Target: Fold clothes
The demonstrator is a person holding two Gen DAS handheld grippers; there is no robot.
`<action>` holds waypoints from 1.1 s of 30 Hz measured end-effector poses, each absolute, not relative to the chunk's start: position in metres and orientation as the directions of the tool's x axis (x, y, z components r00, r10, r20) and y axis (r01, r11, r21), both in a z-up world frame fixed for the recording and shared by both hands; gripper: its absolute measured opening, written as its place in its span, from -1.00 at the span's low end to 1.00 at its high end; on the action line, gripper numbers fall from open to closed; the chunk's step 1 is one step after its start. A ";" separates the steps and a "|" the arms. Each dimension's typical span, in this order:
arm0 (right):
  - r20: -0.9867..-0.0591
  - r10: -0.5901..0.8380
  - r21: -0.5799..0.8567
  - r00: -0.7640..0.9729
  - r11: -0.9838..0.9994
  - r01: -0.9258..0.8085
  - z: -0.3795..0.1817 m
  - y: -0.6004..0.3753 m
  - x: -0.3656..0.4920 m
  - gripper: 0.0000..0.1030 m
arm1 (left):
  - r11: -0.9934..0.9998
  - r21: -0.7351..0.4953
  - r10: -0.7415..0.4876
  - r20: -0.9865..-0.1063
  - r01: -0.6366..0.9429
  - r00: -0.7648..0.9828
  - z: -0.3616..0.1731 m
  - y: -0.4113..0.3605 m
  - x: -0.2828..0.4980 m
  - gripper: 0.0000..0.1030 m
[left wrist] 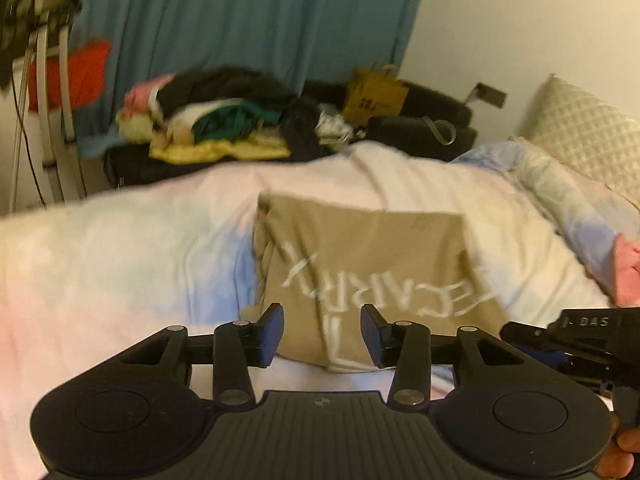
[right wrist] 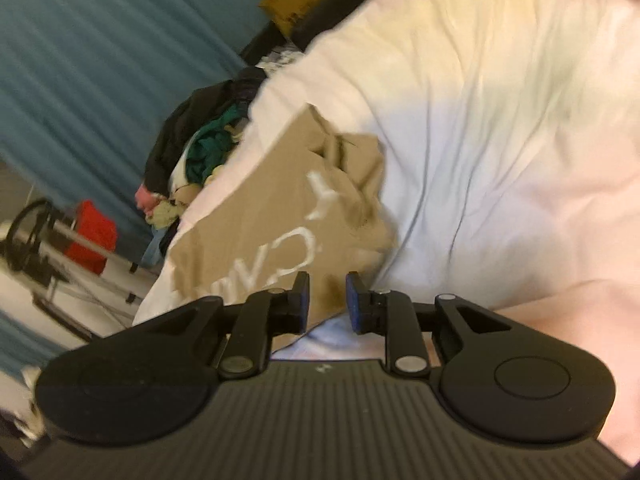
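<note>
A tan shirt (left wrist: 360, 256) with white lettering lies folded into a rough rectangle on the pale bedsheet (left wrist: 120, 248). My left gripper (left wrist: 322, 334) hovers open just above the shirt's near edge, nothing between its fingers. In the right wrist view the same tan shirt (right wrist: 272, 224) appears tilted, with a rumpled corner at its upper right. My right gripper (right wrist: 327, 302) is open over the shirt's near edge, with nothing held. The right gripper's black body (left wrist: 580, 332) also shows at the right edge of the left wrist view.
A heap of unfolded clothes (left wrist: 224, 120) lies on dark luggage beyond the bed, before a blue curtain (left wrist: 240, 20). A yellow bag (left wrist: 374, 94) stands beside it. A quilted pillow (left wrist: 584, 132) and rolled blanket (left wrist: 568, 208) lie at right. A metal rack (left wrist: 44, 80) stands at left.
</note>
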State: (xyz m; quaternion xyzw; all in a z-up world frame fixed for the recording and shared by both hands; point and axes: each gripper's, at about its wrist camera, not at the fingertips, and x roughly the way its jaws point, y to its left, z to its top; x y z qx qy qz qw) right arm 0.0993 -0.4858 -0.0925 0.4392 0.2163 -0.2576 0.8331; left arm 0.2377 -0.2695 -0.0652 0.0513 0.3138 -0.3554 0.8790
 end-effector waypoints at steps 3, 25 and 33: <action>-0.556 -0.255 0.588 0.791 0.552 0.591 -0.059 -0.468 0.079 -0.54 | 0.733 -0.085 -0.601 -0.546 0.675 0.584 -0.031 -0.261 0.204 0.03; -0.266 -0.316 0.286 0.911 0.877 0.387 0.067 -0.308 -0.078 0.75 | 0.761 0.004 -0.622 -0.280 0.649 0.731 0.073 -0.103 -0.022 0.99; -0.251 -0.345 0.204 0.905 0.895 0.397 0.015 -0.283 -0.086 0.75 | 0.798 -0.042 -0.585 -0.293 0.601 0.756 0.029 -0.077 -0.027 0.99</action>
